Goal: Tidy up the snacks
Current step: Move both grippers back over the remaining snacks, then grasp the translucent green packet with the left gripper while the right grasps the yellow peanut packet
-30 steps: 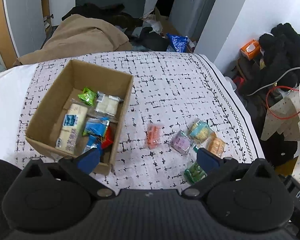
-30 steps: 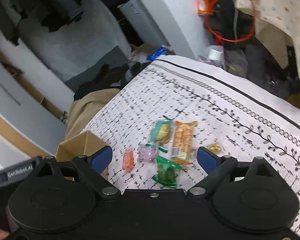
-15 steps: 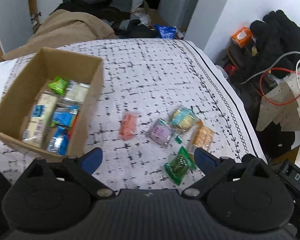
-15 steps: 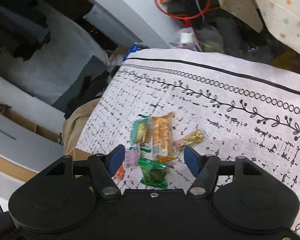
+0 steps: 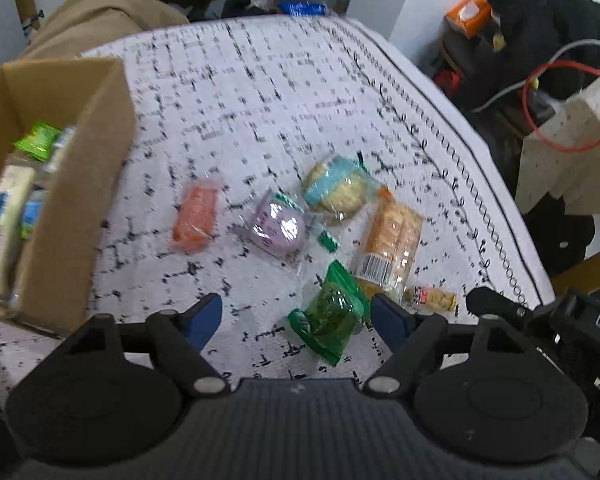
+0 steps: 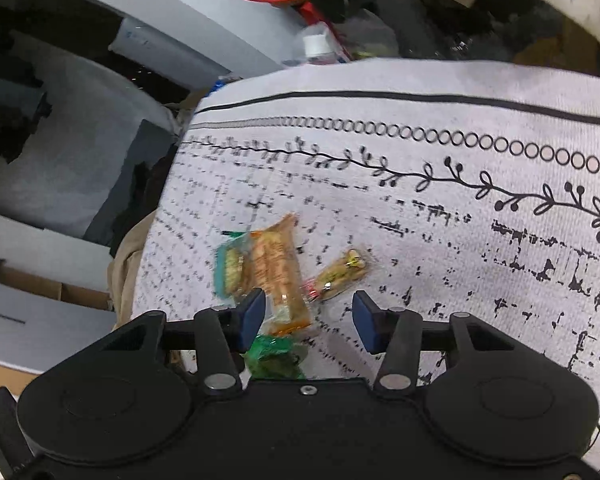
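Basically both grippers empty w/ fingers apart: left gripper [image 5: 296, 314] low-centre of its frame over the crinkly green foil packet [image 5: 330, 312], right gripper [image 6: 308, 316] above the small gold-wrapped candy [image 6: 340, 274]. Loose snacks lie clustered mid-cloth; open brown cardboard box [image 5: 76, 184] sits far left. Risk: packets overlap/touch, esp. the long orange cracker pack [image 5: 392, 240], so closing may pinch two or skid slick film; grippers close together, may collide.

- Evenly bright, soft indoor light; only faint shadows.
- Glare on the purple snack wrapper [image 5: 278, 226].
- Motion blur over the snacks [image 6: 272, 268] in the right wrist view.
- Strong fisheye bending at edges; dark far corners.
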Available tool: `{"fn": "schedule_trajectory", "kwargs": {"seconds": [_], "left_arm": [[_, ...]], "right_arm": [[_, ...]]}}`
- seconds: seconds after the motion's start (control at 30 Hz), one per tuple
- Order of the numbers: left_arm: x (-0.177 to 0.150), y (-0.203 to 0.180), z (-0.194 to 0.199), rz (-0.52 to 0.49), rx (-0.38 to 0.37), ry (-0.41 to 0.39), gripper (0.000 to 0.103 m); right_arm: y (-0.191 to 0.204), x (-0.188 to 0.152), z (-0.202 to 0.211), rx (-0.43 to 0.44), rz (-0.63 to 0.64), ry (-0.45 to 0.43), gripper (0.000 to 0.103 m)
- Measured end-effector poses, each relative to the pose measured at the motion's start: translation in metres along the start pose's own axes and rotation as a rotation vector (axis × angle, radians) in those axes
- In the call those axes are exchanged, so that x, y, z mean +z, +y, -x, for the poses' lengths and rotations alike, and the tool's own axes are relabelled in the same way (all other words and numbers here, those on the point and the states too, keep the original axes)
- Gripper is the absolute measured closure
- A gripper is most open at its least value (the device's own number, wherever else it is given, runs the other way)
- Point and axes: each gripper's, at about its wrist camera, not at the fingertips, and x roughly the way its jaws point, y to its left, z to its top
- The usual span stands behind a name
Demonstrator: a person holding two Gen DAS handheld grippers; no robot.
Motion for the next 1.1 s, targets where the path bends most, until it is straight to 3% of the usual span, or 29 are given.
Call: {"fn": "schedule_trajectory", "kwargs": {"seconds": [0.23,0.5,0.73,1.1], "left_arm": [[-0.001,-0.010,-0.029,-0.044,-0.017,0.045,0.030],[-0.003,-0.010,-0.045,-0.052,0.022,0.086,0.062],[0.001,-0.003,-0.040,-0.047,0.020,0.075,0.066],[0.013,0.013,0.009,-0.021,0.035,-0.041,0.067]], "right_arm": [[-0.007,0.005,-0.027,-0.027,-0.032,0.036,0.059],[-0.006,0.010,-0.052,-0.048,-0.033,0.061,0.063],[0.002,0.011,-0.056,-0.049,0.023,0.044,0.081],[0.025,0.003,-0.026,0.058,0.096,0.000,0.083]]}}
